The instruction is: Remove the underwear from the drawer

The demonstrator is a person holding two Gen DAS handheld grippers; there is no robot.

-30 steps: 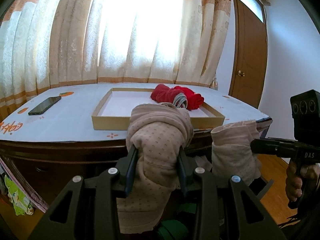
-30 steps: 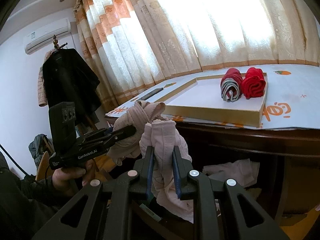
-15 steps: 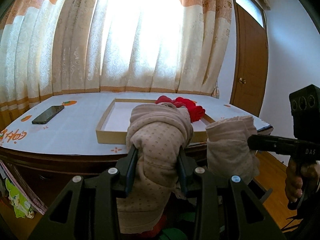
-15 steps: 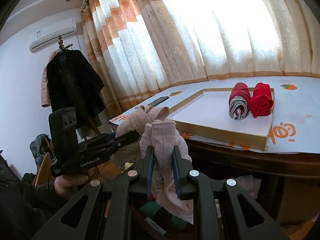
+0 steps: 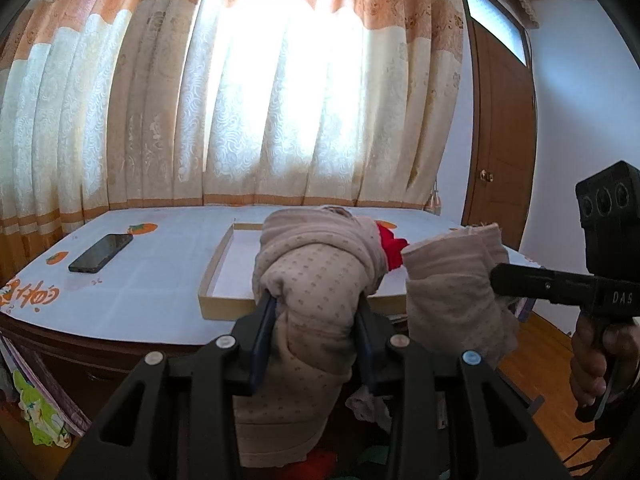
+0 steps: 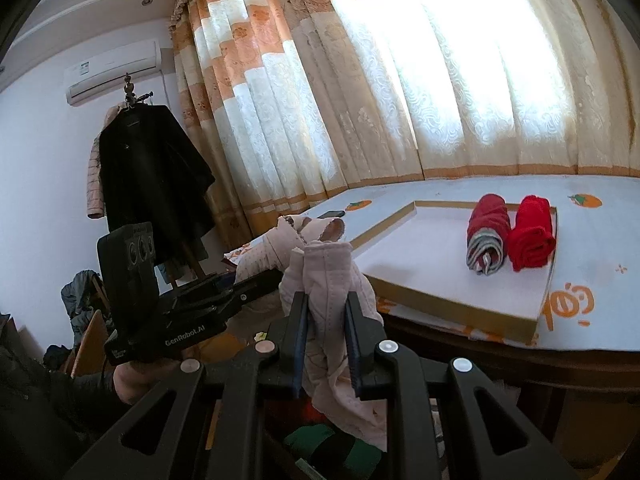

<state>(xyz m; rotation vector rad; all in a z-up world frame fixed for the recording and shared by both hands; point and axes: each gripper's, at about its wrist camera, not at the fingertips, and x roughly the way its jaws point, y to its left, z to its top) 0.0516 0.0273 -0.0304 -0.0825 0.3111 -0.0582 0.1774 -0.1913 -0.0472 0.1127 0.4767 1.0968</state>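
My left gripper [image 5: 314,308] is shut on a rolled beige dotted pair of underwear [image 5: 316,280], held in front of the table edge. My right gripper [image 6: 326,304] is shut on a pale pink pair of underwear [image 6: 328,276], which hangs down below its fingers. Each view catches the other gripper: the right gripper [image 5: 496,280] with its pink bundle [image 5: 452,280] at the right, the left gripper [image 6: 276,276] with the beige roll [image 6: 260,258] at the left. A shallow cardboard tray [image 6: 460,308] on the table holds a red-and-grey roll [image 6: 486,236] and a red roll [image 6: 530,236]. The drawer shows only as dark clutter below.
A black phone [image 5: 100,253] lies on the white tablecloth [image 5: 152,280] left of the tray. Curtains hang behind the table. A brown door [image 5: 500,140] stands at the right. A dark coat [image 6: 152,184] hangs on a stand at the left. A person's hand [image 5: 600,364] grips the right handle.
Both grippers have risen with their bundles, so the table top and tray now sit lower and show more from above. Neither grip has altered.
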